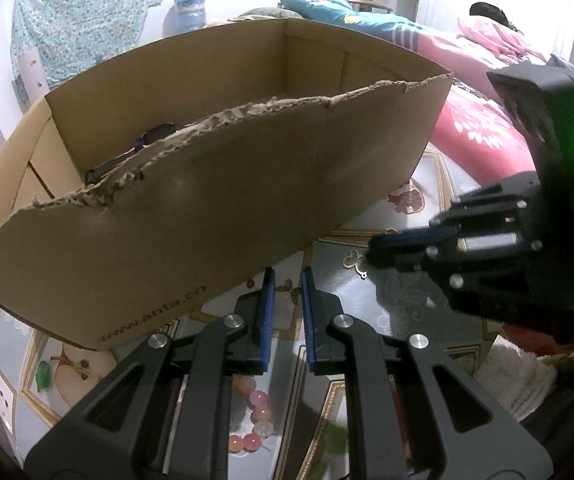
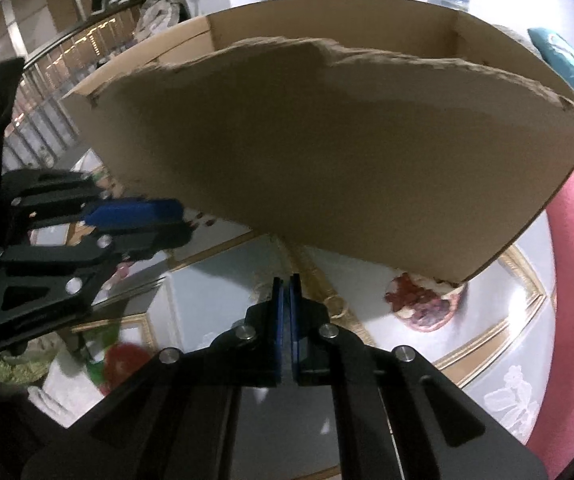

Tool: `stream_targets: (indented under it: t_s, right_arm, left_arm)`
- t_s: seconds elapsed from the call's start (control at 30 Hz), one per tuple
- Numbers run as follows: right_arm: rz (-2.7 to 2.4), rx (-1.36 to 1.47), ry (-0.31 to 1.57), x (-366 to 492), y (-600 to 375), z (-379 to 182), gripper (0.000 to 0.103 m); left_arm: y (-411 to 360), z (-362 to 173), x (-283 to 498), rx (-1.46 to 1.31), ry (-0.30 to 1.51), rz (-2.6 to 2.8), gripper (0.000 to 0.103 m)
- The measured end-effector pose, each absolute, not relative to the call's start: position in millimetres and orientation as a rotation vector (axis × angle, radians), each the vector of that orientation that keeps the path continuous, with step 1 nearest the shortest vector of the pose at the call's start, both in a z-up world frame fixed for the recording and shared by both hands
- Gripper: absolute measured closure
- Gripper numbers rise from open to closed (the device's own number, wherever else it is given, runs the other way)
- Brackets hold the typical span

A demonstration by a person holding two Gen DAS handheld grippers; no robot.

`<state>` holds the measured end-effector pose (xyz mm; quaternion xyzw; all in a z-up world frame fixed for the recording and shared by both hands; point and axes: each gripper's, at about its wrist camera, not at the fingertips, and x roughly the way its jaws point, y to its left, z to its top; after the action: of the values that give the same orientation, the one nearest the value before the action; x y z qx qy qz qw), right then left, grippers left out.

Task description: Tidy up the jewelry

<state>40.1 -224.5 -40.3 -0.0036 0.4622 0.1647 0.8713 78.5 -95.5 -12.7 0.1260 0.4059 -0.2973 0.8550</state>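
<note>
A large torn cardboard box [image 1: 207,208] [image 2: 327,152] stands on the patterned table, with a dark item [image 1: 155,134] lying inside it. My right gripper [image 1: 371,249] [image 2: 285,280] is shut just in front of the box, its tips on a thin pale butterfly pendant [image 1: 351,259] whose wire loops [image 2: 335,305] show beside the pads. My left gripper [image 1: 287,280] [image 2: 175,216] hovers near the box's front wall. Its jaws stand a narrow gap apart with nothing visible between them. A pink bead bracelet [image 1: 257,420] lies on the table beneath the left gripper.
The table cover [image 2: 487,360] has gold borders and printed fruit. Pink bedding [image 1: 479,128] and a teal pillow [image 1: 327,4] lie to the right and behind the box. A white fluffy cloth [image 1: 515,380] sits at the right table edge. Shelving [image 2: 67,52] stands far left.
</note>
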Motion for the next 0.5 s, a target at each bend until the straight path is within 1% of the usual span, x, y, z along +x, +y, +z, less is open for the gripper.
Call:
stream_targets:
  t_s: [0.13, 0.23, 0.3, 0.33, 0.5]
  right_arm:
    - [0.361, -0.009, 0.966, 35.9, -217.8, -40.1, 0.1]
    - [0.365, -0.01, 0.948, 34.9, -220.3, -36.4, 0.098]
    - [0.371, -0.03, 0.944, 35.4, -221.5, -35.1, 0.089]
    - [0.363, -0.056, 0.939, 36.3, -221.4, -35.0, 0.082]
    - [0.399, -0.034, 0.97, 50.5, -220.8, -39.5, 0.08]
  left_arm:
    - [-95.2, -12.0, 78.3, 0.263, 0.854, -0.624, 0.091]
    - [-96.0, -12.1, 78.1, 0.266, 0.854, -0.625, 0.091]
    - [-95.6, -11.9, 78.1, 0.266, 0.854, -0.626, 0.091]
    - [-95.8, -11.9, 77.9, 0.266, 0.854, -0.625, 0.091]
    - [-95.6, -11.9, 78.1, 0.267, 0.856, -0.625, 0.091]
